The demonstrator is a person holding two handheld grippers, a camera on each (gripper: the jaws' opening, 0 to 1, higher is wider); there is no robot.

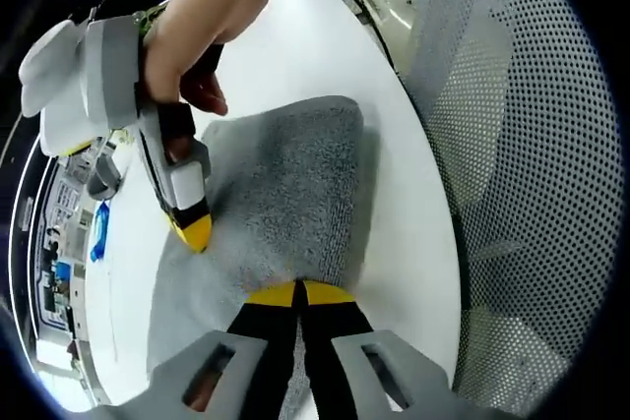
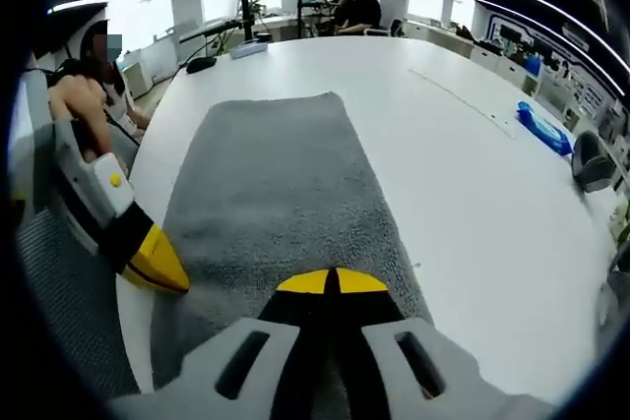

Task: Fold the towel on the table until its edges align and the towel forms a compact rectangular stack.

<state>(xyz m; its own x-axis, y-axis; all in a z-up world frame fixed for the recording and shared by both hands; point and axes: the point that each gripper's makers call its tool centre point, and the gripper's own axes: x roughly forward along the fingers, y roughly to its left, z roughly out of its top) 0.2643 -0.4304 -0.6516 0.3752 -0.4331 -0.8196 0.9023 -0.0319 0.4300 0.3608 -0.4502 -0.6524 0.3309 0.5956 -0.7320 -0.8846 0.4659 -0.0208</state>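
Note:
A grey towel [image 2: 266, 174] lies flat on the white table [image 2: 443, 145], its long side running away from me. My right gripper [image 2: 332, 282] is at the towel's near end, jaws shut, tips pressed into the cloth. In the left gripper view the towel [image 1: 285, 174] spreads ahead of my left gripper [image 1: 298, 292], whose jaws are shut on its near edge. A hand holds the right gripper [image 1: 194, 231] at the towel's left edge, its yellow tip down on the cloth. The left gripper [image 2: 157, 261] shows at the towel's left side, close to the table edge.
A grey mesh chair [image 1: 522, 145] stands just past the table edge. A blue object [image 2: 541, 130] lies on the table's far right, a dark device [image 2: 202, 63] and cables at the far end. People sit beyond the table and at the left.

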